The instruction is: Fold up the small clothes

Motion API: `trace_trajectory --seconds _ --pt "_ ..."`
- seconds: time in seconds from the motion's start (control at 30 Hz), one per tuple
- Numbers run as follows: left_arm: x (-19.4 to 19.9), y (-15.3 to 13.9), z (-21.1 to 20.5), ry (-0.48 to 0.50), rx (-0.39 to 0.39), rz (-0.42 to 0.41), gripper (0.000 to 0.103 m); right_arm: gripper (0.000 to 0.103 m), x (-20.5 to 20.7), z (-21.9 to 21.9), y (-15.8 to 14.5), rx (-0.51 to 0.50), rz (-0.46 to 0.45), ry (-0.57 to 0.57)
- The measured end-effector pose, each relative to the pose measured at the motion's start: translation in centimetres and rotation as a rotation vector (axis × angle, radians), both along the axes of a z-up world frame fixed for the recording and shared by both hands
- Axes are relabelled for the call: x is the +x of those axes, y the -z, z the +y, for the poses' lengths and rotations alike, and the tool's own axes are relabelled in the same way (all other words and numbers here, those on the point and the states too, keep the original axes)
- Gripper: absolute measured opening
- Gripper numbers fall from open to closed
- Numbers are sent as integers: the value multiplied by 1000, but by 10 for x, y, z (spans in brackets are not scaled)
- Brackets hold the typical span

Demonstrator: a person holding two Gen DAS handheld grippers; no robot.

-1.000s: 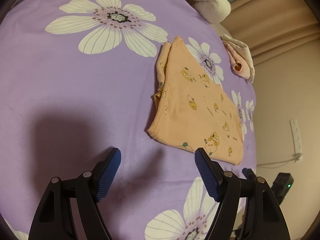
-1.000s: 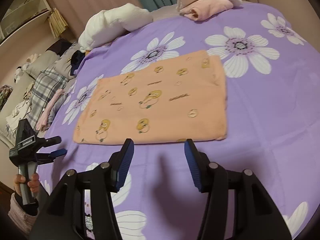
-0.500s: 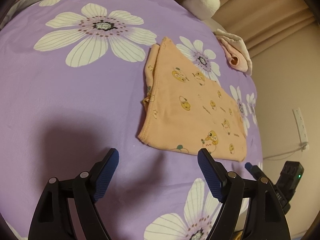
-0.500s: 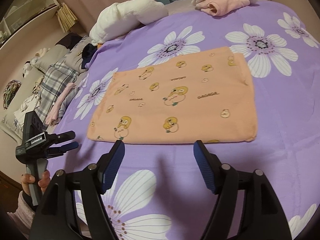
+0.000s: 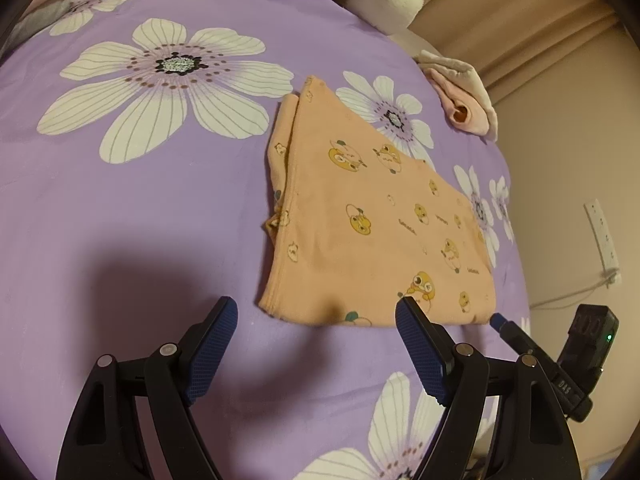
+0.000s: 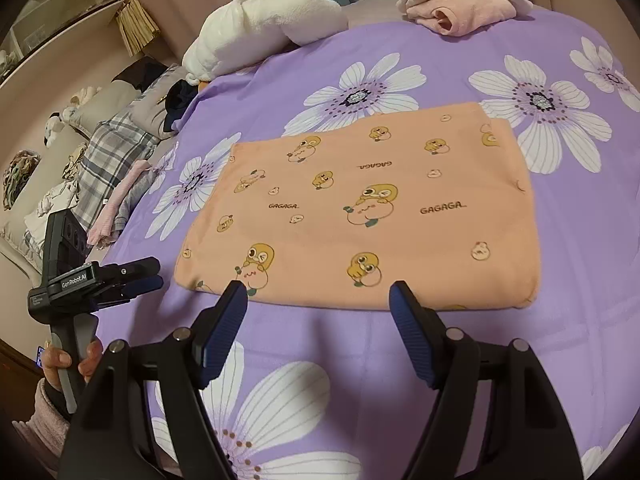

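Orange garment, printed with cartoon ducks and the word GAGAGA, lay folded into a flat rectangle near the middle of the purple floral bedspread; its stacked layers showed along the edge at the left in the left wrist view, where a lower layer peeked out beside the upper one. Left gripper hovered over the bedspread just short of the garment's near corner, its jaws spread wide and holding nothing; its blue pads stood clear of the cloth. Right gripper sat just before the garment's long near edge, jaws likewise released and empty; whether its fingertips touched the fabric could not be told. In the right wrist view the left gripper appeared at the left, beside the garment's near left corner, gripped by the person's hand in a pink sleeve; in the left wrist view the right gripper showed at the lower right by the garment's other near corner. A pink rolled cloth and a white plush bundle rested at the far edge of the bed, well apart from the garment; a plaid cloth lay off the bed's left side.
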State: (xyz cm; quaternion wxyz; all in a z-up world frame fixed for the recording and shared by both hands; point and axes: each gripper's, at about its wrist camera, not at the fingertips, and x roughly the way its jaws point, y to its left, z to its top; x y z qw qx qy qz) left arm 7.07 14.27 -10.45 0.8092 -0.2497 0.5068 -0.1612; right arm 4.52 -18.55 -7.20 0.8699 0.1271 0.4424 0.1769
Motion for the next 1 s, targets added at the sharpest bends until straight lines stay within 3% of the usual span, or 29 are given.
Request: trace_trajectory --seconds 0.63,1.0 --pt "38 22 1 28 -101 37 81 74 17 12 6 4 8 -4" --pt "82 32 3 8 -264 41 83 74 22 4 14 35 22 2"
